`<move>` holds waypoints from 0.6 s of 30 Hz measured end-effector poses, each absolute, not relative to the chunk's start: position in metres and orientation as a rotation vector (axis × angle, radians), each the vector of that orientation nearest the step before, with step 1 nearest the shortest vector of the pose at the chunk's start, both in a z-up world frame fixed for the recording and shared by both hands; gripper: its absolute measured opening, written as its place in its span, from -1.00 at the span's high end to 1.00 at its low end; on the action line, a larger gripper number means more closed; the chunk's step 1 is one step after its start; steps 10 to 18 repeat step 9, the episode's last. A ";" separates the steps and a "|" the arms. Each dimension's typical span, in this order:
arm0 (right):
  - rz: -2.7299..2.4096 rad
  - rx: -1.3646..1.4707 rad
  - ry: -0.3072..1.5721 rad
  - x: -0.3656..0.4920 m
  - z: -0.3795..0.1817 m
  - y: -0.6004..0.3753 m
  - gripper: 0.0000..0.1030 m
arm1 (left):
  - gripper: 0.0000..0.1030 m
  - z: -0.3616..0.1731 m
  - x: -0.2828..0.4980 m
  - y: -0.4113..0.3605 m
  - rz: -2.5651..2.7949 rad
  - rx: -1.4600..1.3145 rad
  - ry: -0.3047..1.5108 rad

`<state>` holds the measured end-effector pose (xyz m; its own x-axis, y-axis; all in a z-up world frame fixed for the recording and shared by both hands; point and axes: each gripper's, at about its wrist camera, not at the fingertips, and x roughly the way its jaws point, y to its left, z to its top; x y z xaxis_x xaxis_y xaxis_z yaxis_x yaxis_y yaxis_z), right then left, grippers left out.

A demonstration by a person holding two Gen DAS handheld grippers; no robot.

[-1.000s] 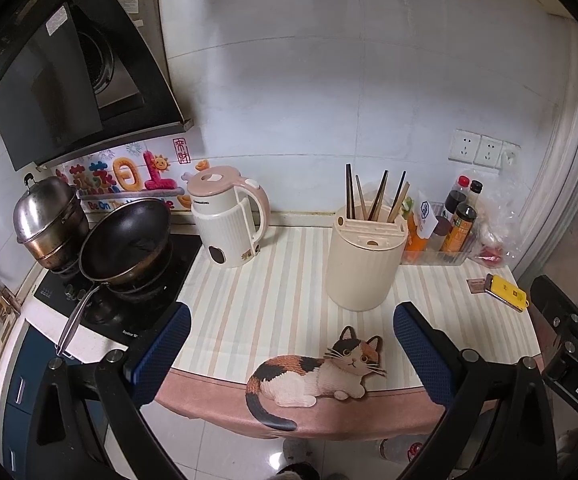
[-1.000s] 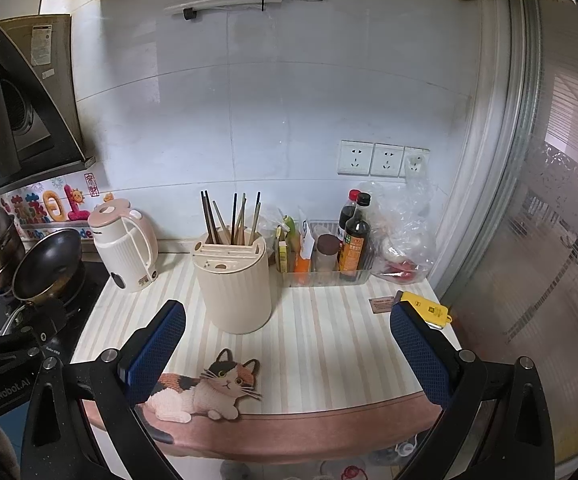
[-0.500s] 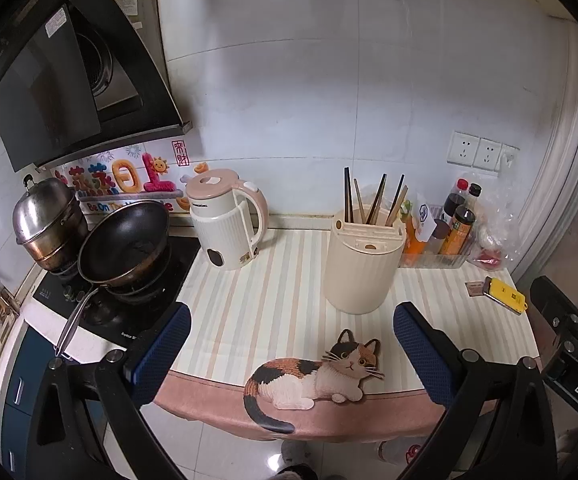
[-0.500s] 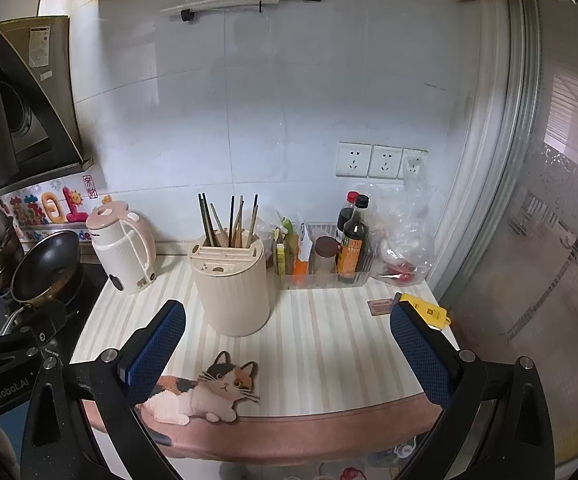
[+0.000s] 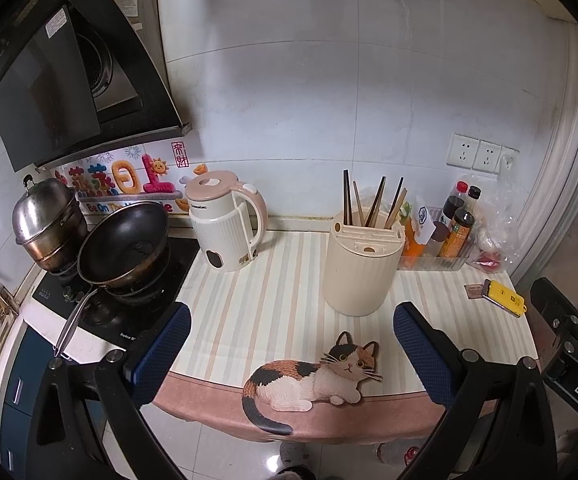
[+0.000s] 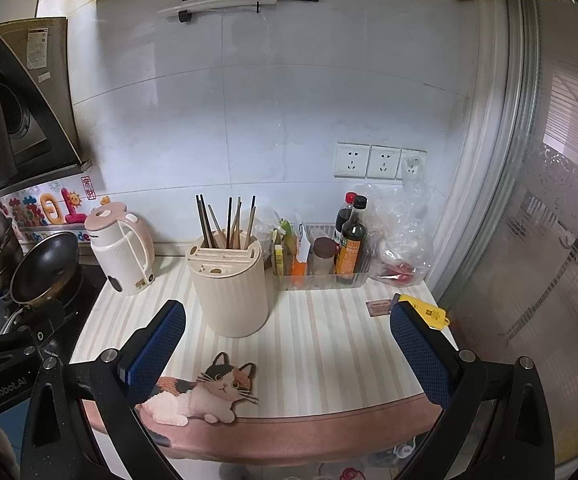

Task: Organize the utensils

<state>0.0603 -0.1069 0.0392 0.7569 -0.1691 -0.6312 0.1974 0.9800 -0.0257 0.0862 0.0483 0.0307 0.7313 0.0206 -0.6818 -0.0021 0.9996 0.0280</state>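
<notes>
A cream ribbed utensil holder (image 5: 361,270) stands on the striped counter mat, with several chopsticks (image 5: 373,202) upright in its back slot. It also shows in the right wrist view (image 6: 231,286) with the chopsticks (image 6: 229,222). My left gripper (image 5: 291,344) is open and empty, held back at the counter's front edge, below the holder. My right gripper (image 6: 287,350) is open and empty, also at the front edge, with the holder between its fingers and farther back.
A pink-and-white kettle (image 5: 225,224) stands left of the holder. A wok (image 5: 123,244) and steel pot (image 5: 47,216) sit on the stove at left. A clear tray of sauce bottles (image 6: 329,256), a plastic bag (image 6: 399,240) and a yellow device (image 6: 425,312) lie at right.
Both grippers drifted slightly back and up from the counter; the holder and kettle sit a little lower in view. Nothing was grasped or moved.
</notes>
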 end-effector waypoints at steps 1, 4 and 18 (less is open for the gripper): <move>-0.199 0.043 0.684 0.060 0.039 -0.107 -1.00 | -1.00 0.031 0.086 0.048 0.013 0.026 0.750; -0.200 0.044 0.685 0.060 0.039 -0.106 -1.00 | -1.00 0.031 0.086 0.049 0.013 0.025 0.750; -0.198 0.046 0.684 0.061 0.041 -0.107 -1.00 | -1.00 0.034 0.088 0.042 0.007 0.024 0.743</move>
